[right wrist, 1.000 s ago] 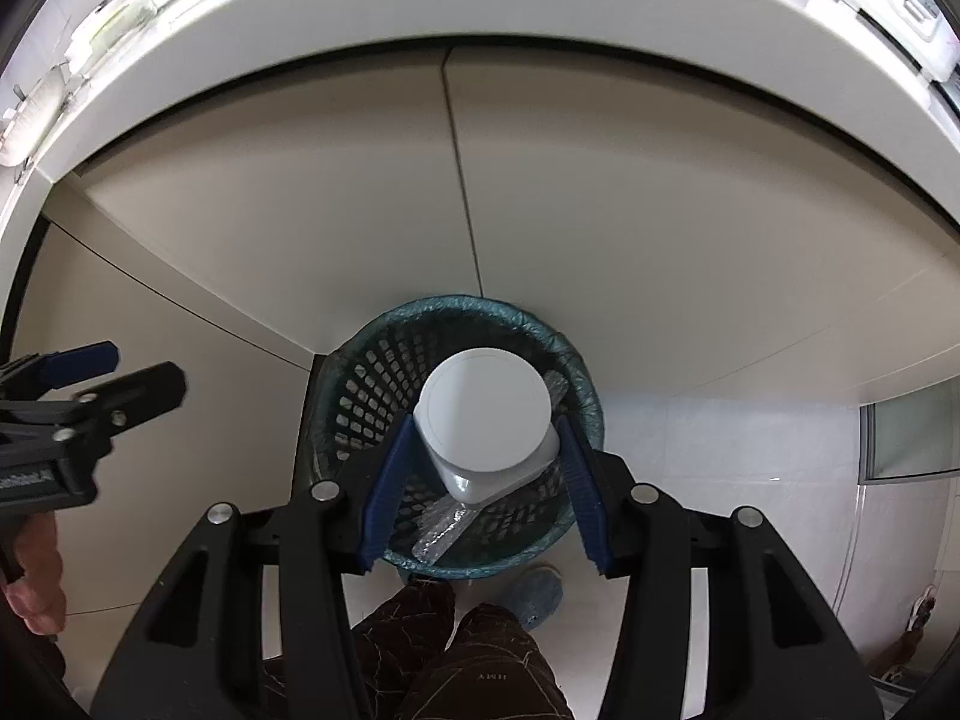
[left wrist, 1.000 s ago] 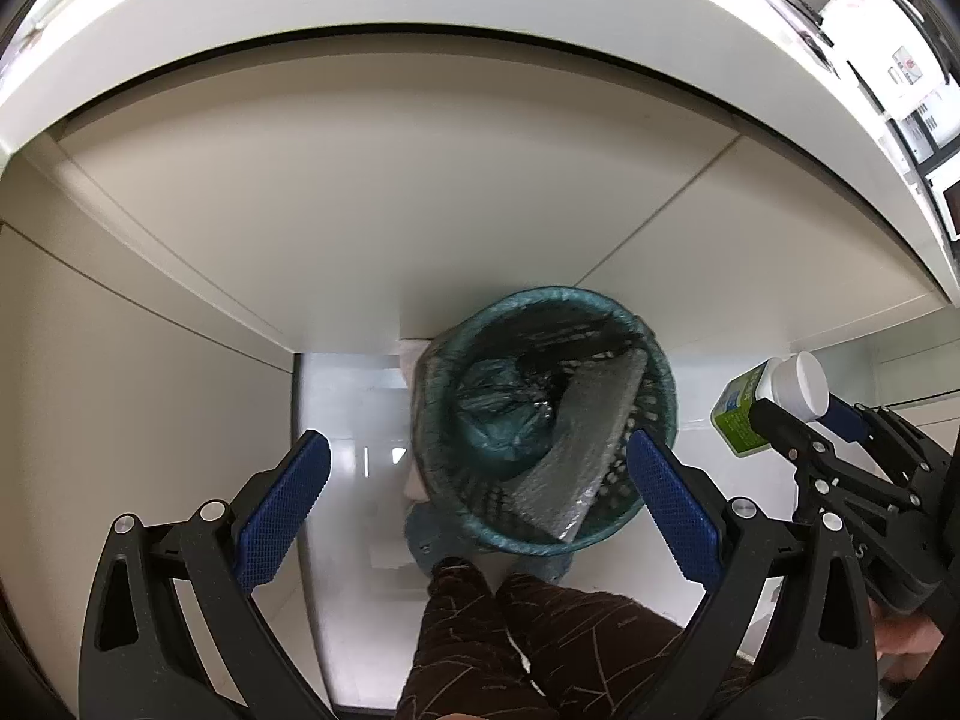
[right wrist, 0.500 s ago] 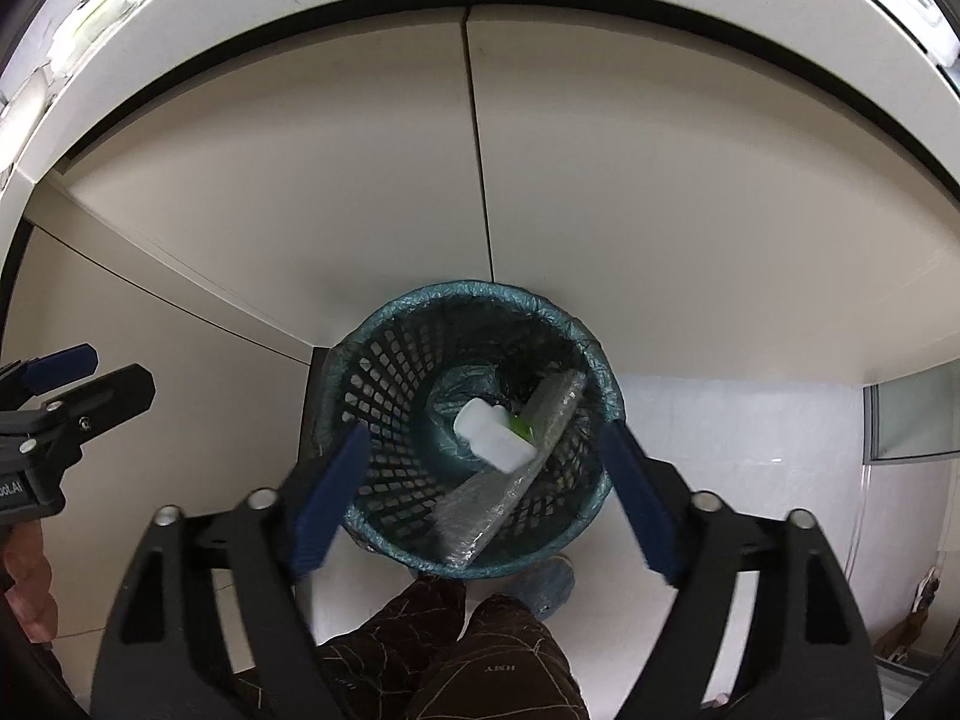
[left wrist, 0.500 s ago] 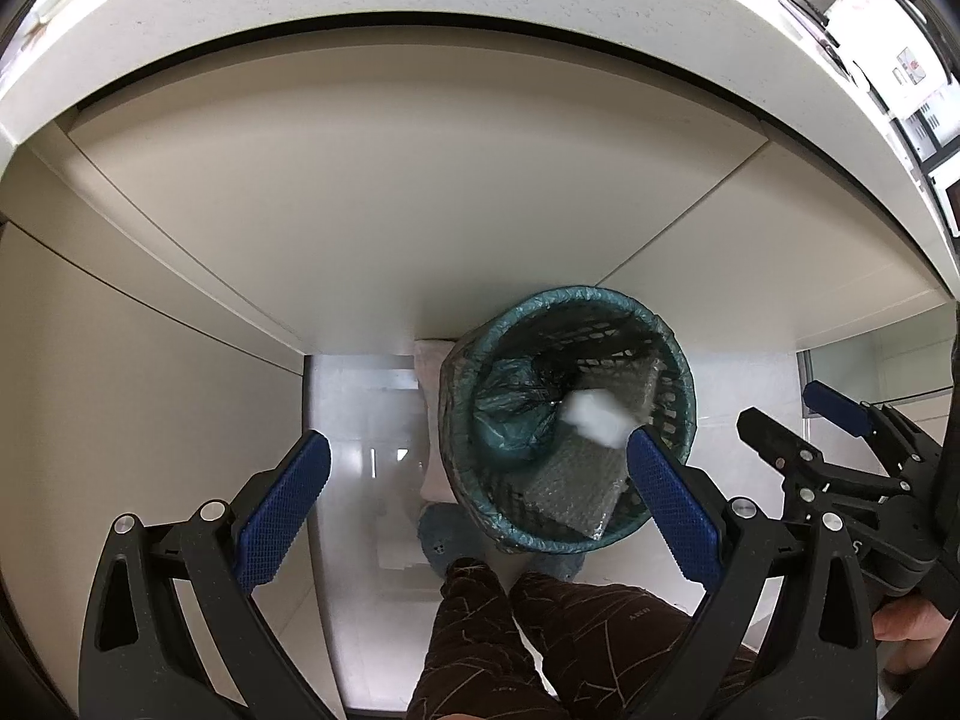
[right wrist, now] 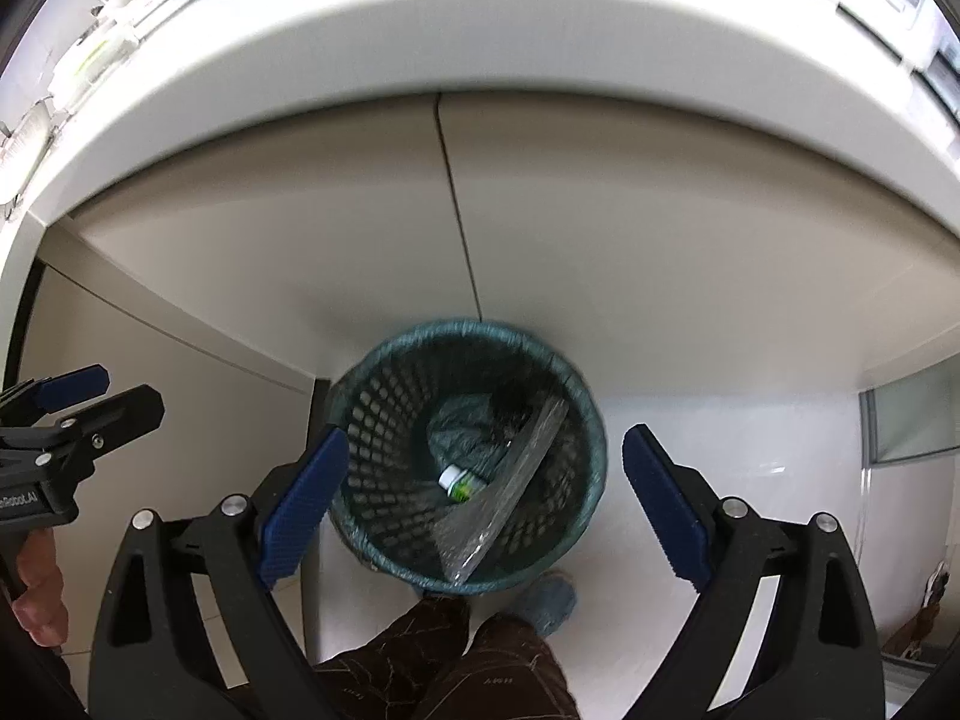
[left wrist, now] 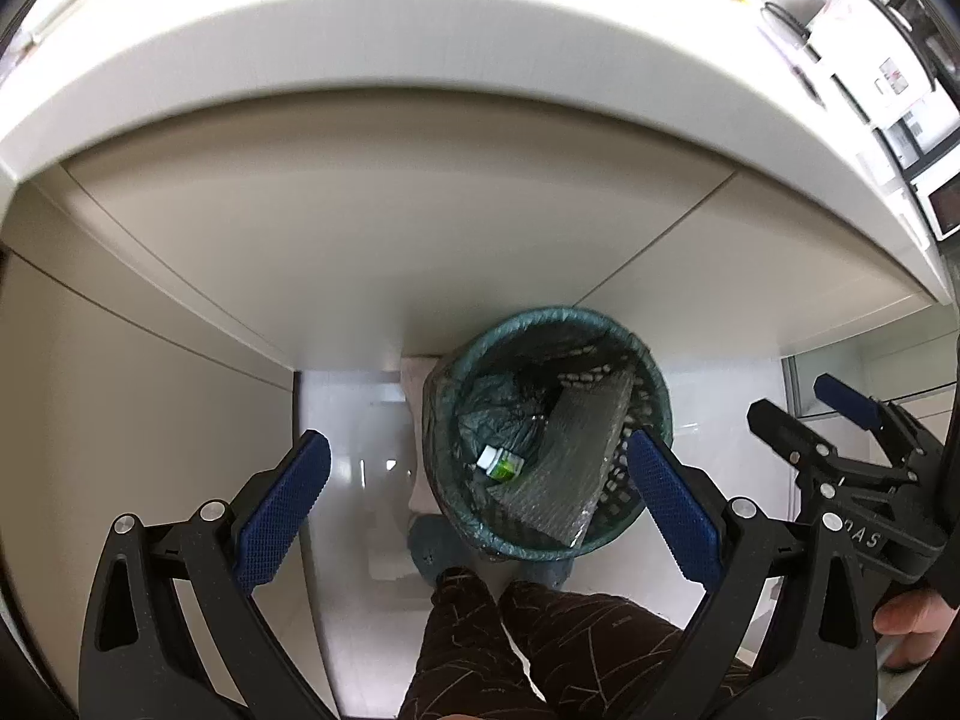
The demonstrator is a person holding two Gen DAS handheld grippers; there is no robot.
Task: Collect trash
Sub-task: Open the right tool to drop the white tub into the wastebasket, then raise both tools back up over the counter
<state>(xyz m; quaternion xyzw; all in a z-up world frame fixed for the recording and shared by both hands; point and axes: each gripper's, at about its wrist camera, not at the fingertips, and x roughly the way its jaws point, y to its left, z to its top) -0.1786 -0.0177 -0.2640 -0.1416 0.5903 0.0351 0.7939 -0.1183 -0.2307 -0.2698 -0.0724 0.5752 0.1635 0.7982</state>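
Small bottle (right wrist: 459,483) is in the bin now: lying on its side at the bottom of the green mesh wastebasket (right wrist: 384,420), white cap end pointing up-left in the right wrist view, green label on the body. Same bottle (left wrist: 500,462) shows in the left wrist view, resting on the crumpled teal bin liner (left wrist: 492,426). It looks tiny down there; label print is too small to read.

A sheet of clear bubble wrap (right wrist: 504,492) leans diagonally inside the basket, just beside the bottle on its right, running from the upper right rim down to the near rim. In the left wrist view it reads as a grey, dimpled slab (left wrist: 570,468) propped against the basket's right wall.

Right gripper (right wrist: 483,498): jaws have just been opening and now stand wide, blue pads either side of the basket in view, with only the bin far below between them. Not gripping anything.

Left gripper (left wrist: 477,498): also spread wide, empty, held above the basket's left side. Each gripper shows at the edge of the other's view.

Basket sits on a pale glossy floor (right wrist: 720,420), tucked up against beige cabinet fronts (right wrist: 300,240) under a white countertop (right wrist: 420,30). The person's dark patterned trousers (right wrist: 480,660) and a blue slipper (right wrist: 546,594) are right at the basket's near edge.
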